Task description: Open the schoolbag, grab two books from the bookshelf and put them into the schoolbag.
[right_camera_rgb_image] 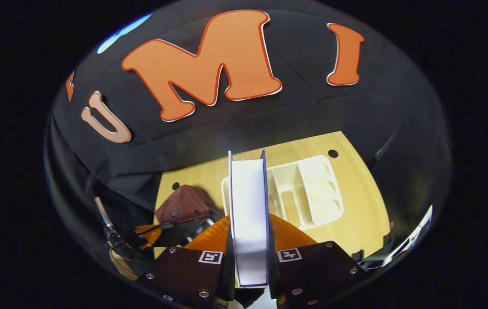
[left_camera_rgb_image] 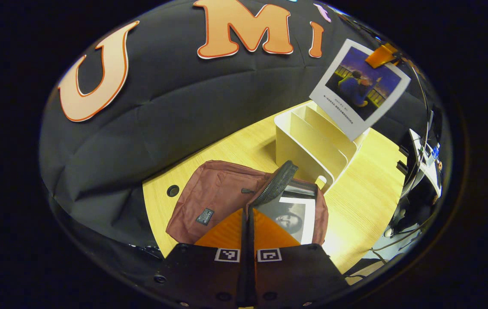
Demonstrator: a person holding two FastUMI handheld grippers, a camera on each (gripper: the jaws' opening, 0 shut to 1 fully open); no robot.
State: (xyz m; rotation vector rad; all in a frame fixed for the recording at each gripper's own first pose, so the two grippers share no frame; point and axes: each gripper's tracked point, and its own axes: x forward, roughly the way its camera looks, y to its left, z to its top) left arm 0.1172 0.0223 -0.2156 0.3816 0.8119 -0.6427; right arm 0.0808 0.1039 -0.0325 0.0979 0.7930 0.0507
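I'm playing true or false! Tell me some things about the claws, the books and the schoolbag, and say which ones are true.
1. The right claw grips a book. True.
2. A portrait book already sits inside the schoolbag. True.
3. The left claw is wide open. False: it looks shut on the schoolbag's flap.
4. The bookshelf lies on the floor. False: it stands on the wooden table, beside the schoolbag.
5. The schoolbag is zipped shut. False: it is open.
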